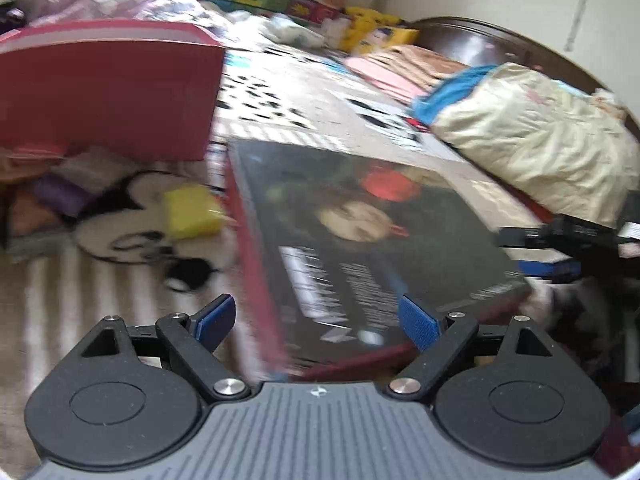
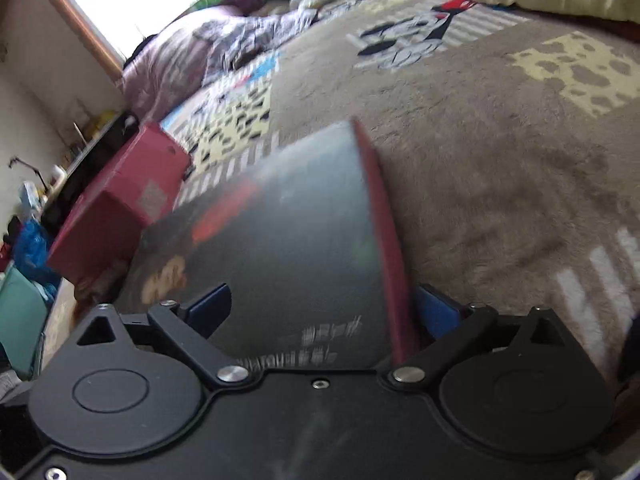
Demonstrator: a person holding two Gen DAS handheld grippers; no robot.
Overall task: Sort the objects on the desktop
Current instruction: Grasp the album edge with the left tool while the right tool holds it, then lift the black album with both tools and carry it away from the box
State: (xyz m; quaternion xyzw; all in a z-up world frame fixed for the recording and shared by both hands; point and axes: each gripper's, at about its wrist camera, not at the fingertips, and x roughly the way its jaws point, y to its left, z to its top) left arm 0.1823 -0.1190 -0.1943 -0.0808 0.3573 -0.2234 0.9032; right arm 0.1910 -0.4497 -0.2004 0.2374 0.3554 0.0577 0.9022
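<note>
Dark, glossy cardboard fills the left wrist view: a flat box (image 1: 360, 232) with a red edge and a printed lid lies tilted in front of the left gripper (image 1: 320, 320). Its near corner reaches in between the blue pads (image 1: 418, 322), which stand wide apart. Whether either pad presses on the box I cannot tell, for blur hides the contact. The box's long axis runs away from the tongs and a little to their right, its far end toward the cream bedding (image 1: 532, 140). Ahead and to the left of the tongs sits a red storage box (image 1: 108, 88), with a yellow block (image 1: 192, 210) on the patterned blanket (image 1: 120, 280) below it. At the far right edge a dark shape, probably the other tool, meets the box's side.

From the right wrist, the same flat box (image 2: 280, 248) stands between the fingers of the right gripper (image 2: 320, 314), its red edge against the right-hand pad (image 2: 434, 312) and the left pad partly behind its face. The jaws look wide, yet they seem to bear the box; a firm clamp I cannot confirm. Here its long axis points straight ahead, with the red storage box (image 2: 120, 208) ahead on the left.

My reading: the box is mid-carry, being moved toward its place. Next it needs a steady, level two-sided hold and a slow lowering, since so broad a box could pivot.
</note>
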